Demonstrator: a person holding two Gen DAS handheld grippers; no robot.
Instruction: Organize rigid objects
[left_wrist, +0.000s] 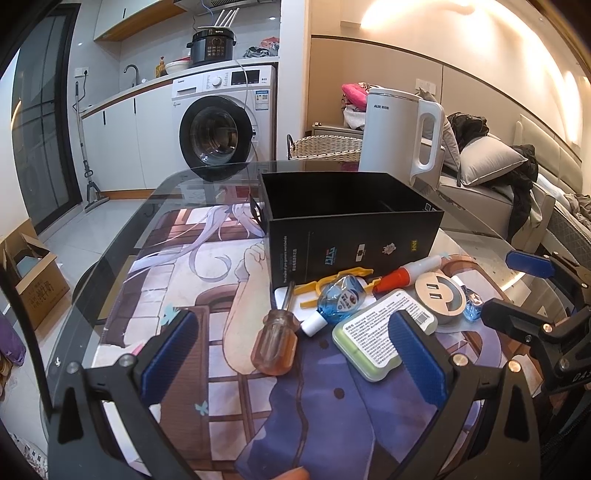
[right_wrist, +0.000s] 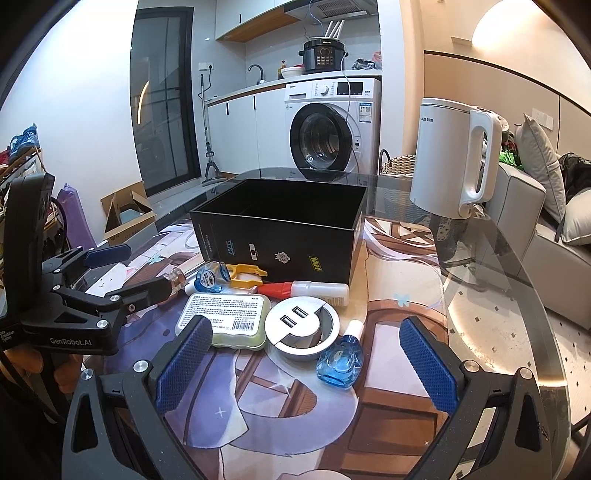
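An open black box stands on the glass table. In front of it lie an amber-handled screwdriver, a green case, a yellow clip, a red-capped white tube, a round silver USB socket and two blue bottles. My left gripper is open, with the screwdriver handle and the case's corner between its fingers, untouched. My right gripper is open around the nearer blue bottle.
A white kettle stands behind the box on the right. A printed mat lies under the glass. Past the curved table edge are a sofa, a wicker basket, a washing machine and a cardboard box on the floor.
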